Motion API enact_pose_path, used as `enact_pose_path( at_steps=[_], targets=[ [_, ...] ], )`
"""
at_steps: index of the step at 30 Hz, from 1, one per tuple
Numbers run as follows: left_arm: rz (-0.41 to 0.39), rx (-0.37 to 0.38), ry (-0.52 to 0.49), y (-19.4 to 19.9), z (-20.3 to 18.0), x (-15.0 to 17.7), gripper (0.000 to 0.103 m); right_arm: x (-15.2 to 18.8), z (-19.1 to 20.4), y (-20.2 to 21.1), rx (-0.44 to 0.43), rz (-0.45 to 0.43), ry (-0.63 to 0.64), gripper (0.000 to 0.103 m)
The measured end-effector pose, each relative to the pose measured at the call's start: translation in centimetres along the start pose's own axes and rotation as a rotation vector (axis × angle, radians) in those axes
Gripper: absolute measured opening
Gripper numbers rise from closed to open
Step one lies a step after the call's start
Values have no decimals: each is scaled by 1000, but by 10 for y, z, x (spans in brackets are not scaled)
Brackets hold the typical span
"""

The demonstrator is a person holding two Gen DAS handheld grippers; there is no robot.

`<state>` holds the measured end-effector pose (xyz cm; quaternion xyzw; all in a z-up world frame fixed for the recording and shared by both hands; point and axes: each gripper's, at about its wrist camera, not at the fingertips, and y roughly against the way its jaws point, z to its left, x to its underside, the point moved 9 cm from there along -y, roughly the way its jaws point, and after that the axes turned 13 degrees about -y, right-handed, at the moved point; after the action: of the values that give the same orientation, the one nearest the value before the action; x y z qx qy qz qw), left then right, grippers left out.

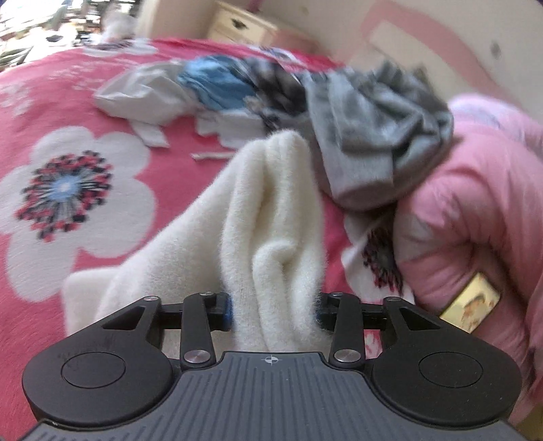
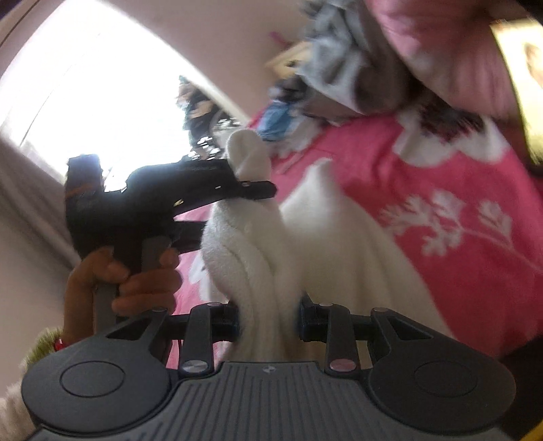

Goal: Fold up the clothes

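Note:
A fluffy cream-white garment hangs bunched over the pink flowered bedspread. My left gripper is shut on a thick fold of it. My right gripper is shut on another fold of the same garment. In the right wrist view the left gripper, held by a hand, clamps the garment's upper end. A pile of unfolded clothes lies beyond: a grey garment, a blue one and a white one.
A pink padded quilt is heaped at the right of the bed. A cream bedside cabinet stands behind the bed. A bright window fills the left of the right wrist view.

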<state>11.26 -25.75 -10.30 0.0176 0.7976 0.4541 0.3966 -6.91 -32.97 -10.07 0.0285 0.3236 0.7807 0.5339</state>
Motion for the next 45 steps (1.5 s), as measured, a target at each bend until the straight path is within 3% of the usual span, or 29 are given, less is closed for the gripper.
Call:
enact_pose_path(
  at_steps=[4,7,9,12,18,21,27,30,33,34,35,38,42,45],
  targets=[
    [4,143,20,-9,-1,-5,54,-10,-30,-3,13,6,-164,32],
    [-92,298,133,5,9,-17,53,-14,-50,-4,22,10,-270,32],
    [-144,345,192,18,19,-22,53,-14,-56,-5,20,27,-309,32],
    [-178,322,201,36,33,-14,53,-12,-55,-3,28,33,-310,32],
    [-142,213,73,59,33,29,53,-12,-53,10,81,42,-274,36],
    [-148,170,27,71,32,51,53,-20,-45,35,138,32,-207,36],
    [-200,158,-15,90,29,73,53,-53,14,82,189,-127,185,36],
    [-195,189,-23,87,23,79,53,-53,39,54,184,-53,316,36],
    [-171,171,-73,82,13,90,53,-50,48,21,215,34,412,37],
    [-164,167,-90,81,10,94,53,-50,49,12,231,54,438,40],
    [-156,167,-109,80,6,99,53,-50,49,3,249,76,464,51],
    [-132,167,-179,76,-5,118,53,-42,45,-21,321,150,558,53],
    [-100,149,-265,64,-16,143,53,-36,17,-37,425,179,665,32],
    [-106,160,-276,63,-19,152,53,-40,-12,-40,504,175,671,29]
  ],
)
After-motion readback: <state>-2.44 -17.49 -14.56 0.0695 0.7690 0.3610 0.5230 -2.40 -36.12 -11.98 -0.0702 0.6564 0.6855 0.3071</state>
